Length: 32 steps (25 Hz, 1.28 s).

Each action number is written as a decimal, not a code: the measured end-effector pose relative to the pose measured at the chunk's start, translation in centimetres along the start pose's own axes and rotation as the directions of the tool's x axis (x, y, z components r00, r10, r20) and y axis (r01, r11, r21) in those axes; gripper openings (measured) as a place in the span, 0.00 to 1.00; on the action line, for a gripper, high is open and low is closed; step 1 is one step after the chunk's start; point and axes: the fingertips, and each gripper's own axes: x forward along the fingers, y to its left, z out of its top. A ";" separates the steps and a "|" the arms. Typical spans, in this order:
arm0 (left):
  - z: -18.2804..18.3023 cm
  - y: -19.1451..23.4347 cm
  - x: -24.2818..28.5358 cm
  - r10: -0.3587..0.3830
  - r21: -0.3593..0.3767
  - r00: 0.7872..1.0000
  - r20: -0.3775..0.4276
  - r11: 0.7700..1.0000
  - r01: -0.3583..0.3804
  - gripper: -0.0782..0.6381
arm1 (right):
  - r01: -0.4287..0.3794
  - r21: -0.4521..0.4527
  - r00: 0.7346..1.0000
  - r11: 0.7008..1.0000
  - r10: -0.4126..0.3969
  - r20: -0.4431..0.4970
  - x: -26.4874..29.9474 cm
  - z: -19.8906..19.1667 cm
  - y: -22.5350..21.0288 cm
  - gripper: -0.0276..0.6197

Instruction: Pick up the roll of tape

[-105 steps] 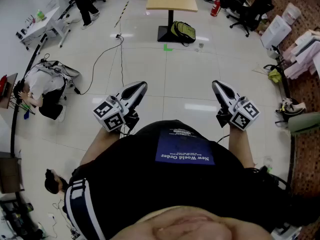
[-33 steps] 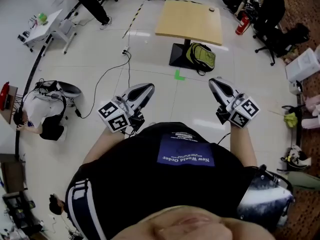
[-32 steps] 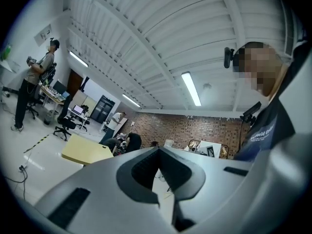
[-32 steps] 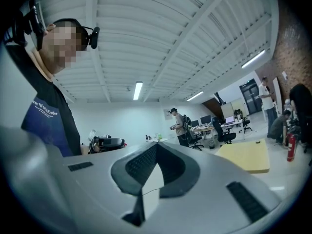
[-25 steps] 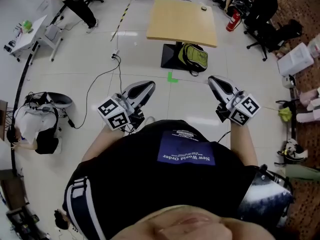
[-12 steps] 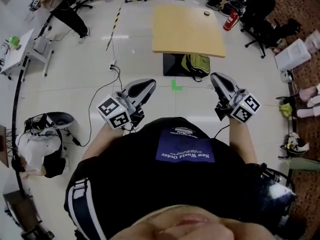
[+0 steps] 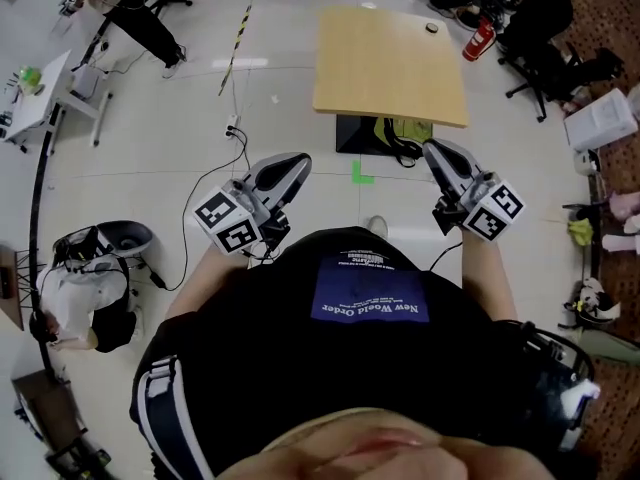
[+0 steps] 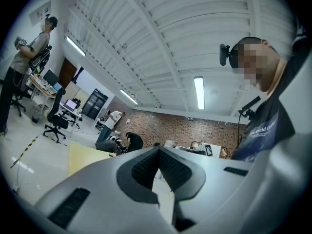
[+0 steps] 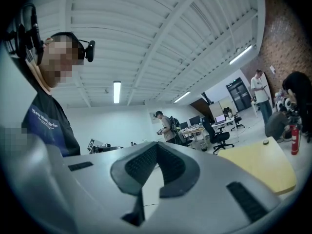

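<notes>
A small roll of tape [image 7: 432, 28] lies near the far right corner of a light wooden table [image 7: 390, 68] ahead of me; in the right gripper view the tape [image 9: 265, 141] sits on the yellow table top [image 9: 263, 169]. My left gripper [image 7: 292, 160] and right gripper [image 7: 431, 148] are held out level in front of the body, well short of the table. Both are shut with nothing between the jaws; the left gripper's [image 8: 158, 149] and right gripper's [image 9: 156, 145] pads meet at the tip.
A green backpack [image 7: 408, 128] lies by the table's black base [image 7: 362, 133]. A green floor mark [image 7: 362, 175], a cable [image 7: 232, 118], a red fire extinguisher [image 7: 478, 40] and office chairs [image 7: 545, 58] surround it. A person crouches at the left [image 7: 85, 288].
The table has drawn nearer and lower in the head view as the person walks toward it. Both grippers travel along, still shut and empty.
</notes>
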 end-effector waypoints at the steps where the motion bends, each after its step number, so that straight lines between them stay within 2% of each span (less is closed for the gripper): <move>1: 0.1 0.4 1.1 0.002 0.008 1.000 0.001 1.000 -0.002 0.10 | -0.010 0.002 1.000 1.000 0.010 -0.003 0.2 0.1 -1.2 0.02; 5: 0.9 2.1 6.4 0.030 0.052 0.999 0.019 0.998 -0.031 0.10 | -0.052 -0.016 0.999 0.999 0.052 -0.010 0.6 1.4 -7.0 0.02; 14: 2.5 6.1 20.8 0.115 0.043 0.990 0.077 0.992 -0.119 0.10 | -0.184 -0.112 0.982 0.976 0.179 -0.060 1.9 6.6 -20.1 0.02; 19: 2.3 8.5 25.3 0.126 0.067 0.992 0.023 0.990 -0.127 0.10 | -0.205 -0.104 0.978 0.973 0.198 -0.068 3.4 6.7 -24.8 0.02; 25: 2.9 13.0 27.9 0.085 0.060 0.996 -0.005 0.995 -0.084 0.10 | -0.151 -0.080 0.987 0.985 0.145 -0.074 6.0 6.2 -29.3 0.02; 29: 4.4 18.7 29.3 0.009 0.060 1.000 -0.009 0.998 -0.009 0.10 | -0.102 -0.108 0.991 0.989 0.092 -0.096 10.6 6.2 -32.0 0.07; 32: 5.4 23.6 30.6 -0.042 0.032 0.999 -0.014 0.999 0.042 0.10 | -0.029 -0.127 0.994 0.991 0.015 -0.109 13.9 6.2 -34.8 0.09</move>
